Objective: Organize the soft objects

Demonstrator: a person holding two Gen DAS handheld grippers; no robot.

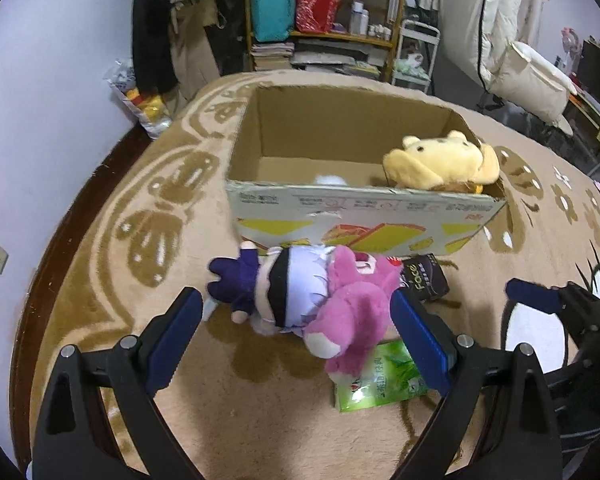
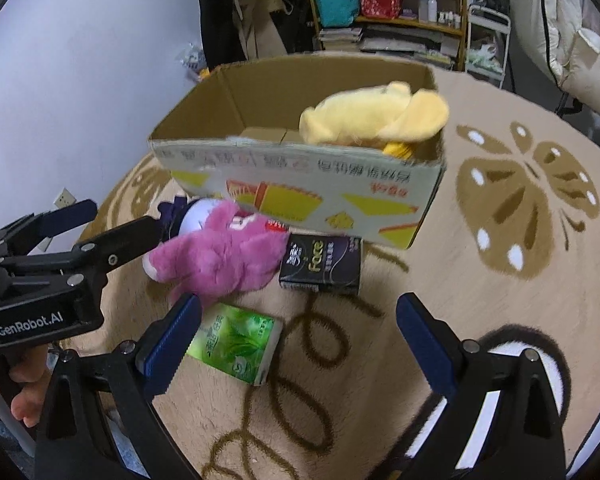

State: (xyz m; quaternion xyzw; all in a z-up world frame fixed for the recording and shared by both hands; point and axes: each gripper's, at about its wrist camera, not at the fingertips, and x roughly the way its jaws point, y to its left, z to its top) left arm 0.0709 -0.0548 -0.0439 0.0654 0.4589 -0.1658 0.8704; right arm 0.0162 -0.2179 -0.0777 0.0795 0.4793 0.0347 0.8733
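A pink plush (image 1: 352, 312) lies partly over a purple-and-white doll (image 1: 276, 284) on the carpet, just in front of the cardboard box (image 1: 364, 208). My left gripper (image 1: 296, 298) is open and straddles both toys, its pads clear of them. A yellow plush (image 1: 440, 160) sits in the box's right corner. In the right wrist view, my right gripper (image 2: 300, 304) is open over bare carpet. The green tissue pack (image 2: 236, 340) lies by its left finger, and the black tissue pack (image 2: 324, 266) and pink plush (image 2: 228, 256) lie beyond it. The left gripper (image 2: 120, 216) reaches in from the left.
The box (image 2: 300, 184) stands on a beige patterned carpet (image 2: 500, 200) whose left edge meets dark floor by the wall. A small white thing (image 1: 330, 179) lies inside the box. A shelf (image 1: 324, 12) and folded bedding (image 1: 512, 40) stand behind. A hand (image 2: 20, 392) holds the left gripper.
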